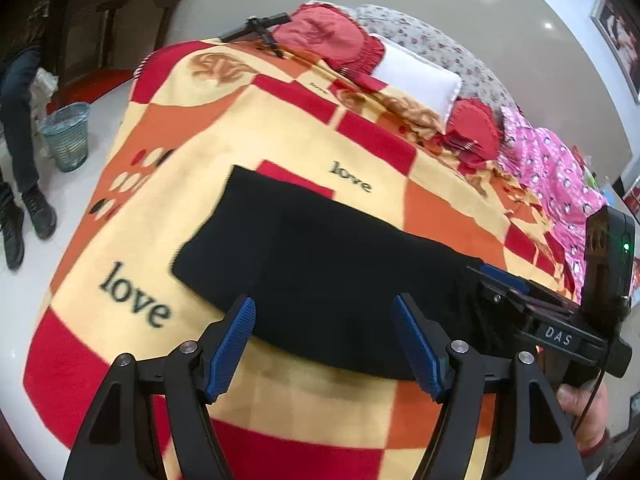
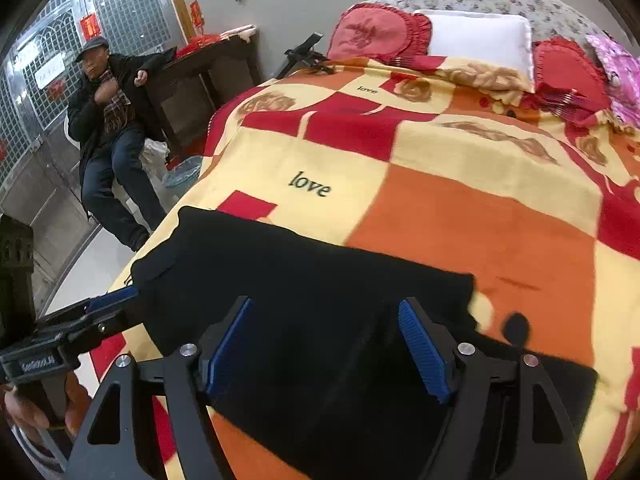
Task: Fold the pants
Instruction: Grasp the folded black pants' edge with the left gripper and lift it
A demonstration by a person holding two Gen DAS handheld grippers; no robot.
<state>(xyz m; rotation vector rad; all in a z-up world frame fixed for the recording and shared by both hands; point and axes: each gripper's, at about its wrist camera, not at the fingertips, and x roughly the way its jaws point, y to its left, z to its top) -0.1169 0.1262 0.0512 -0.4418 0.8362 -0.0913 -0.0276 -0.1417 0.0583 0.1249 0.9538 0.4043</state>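
My left gripper (image 1: 324,342) hung with its jaws spread, nothing between the pads, just above the near edge of the black pants (image 1: 320,256). My right gripper (image 2: 326,344) was spread as well and empty, over the same dark cloth. The pants lay folded into a compact slab on the checked blanket (image 1: 280,128), near the bed's foot. I judged the risk lay in the next pinch: black layers hide their edges, so I might catch only the top layer, or snag the fleecy blanket beneath and drag the fold askew.
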